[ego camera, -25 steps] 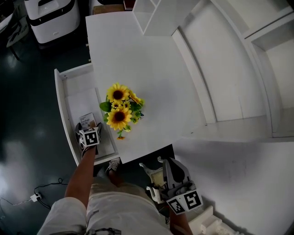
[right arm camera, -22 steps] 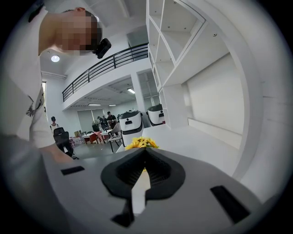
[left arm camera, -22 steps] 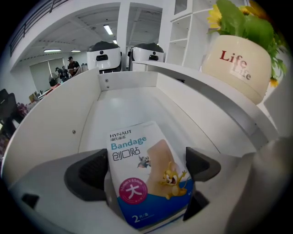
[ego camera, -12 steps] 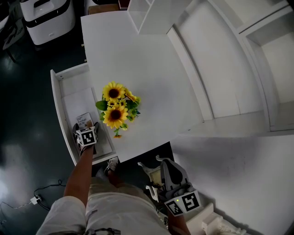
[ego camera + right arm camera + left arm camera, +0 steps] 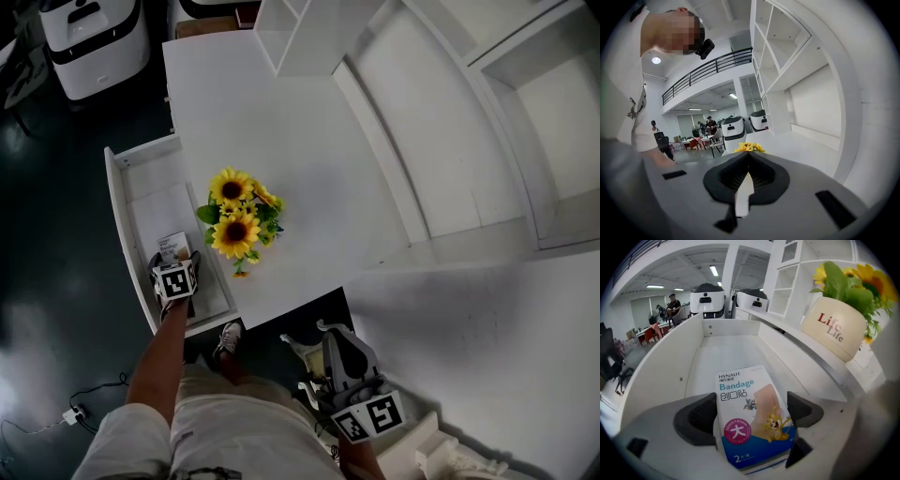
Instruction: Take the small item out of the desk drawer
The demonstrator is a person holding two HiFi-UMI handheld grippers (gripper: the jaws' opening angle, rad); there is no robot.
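In the drawer [image 5: 726, 350], left claw's [image 5: 751, 412] closing jaws flank bandage box [image 5: 749, 423].

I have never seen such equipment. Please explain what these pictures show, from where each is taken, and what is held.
A person holds a two-jaw gripper in each hand. One picture comes from a camera on the person's head, looking down; the other two ride on the grippers. On the white desk stands a cream pot of yellow sunflowers. In the open white drawer lies a small white-and-blue bandage box. The left gripper has just been closing its jaws round the box, which lies flat; no firm grip shows yet. The right gripper is shut and empty.
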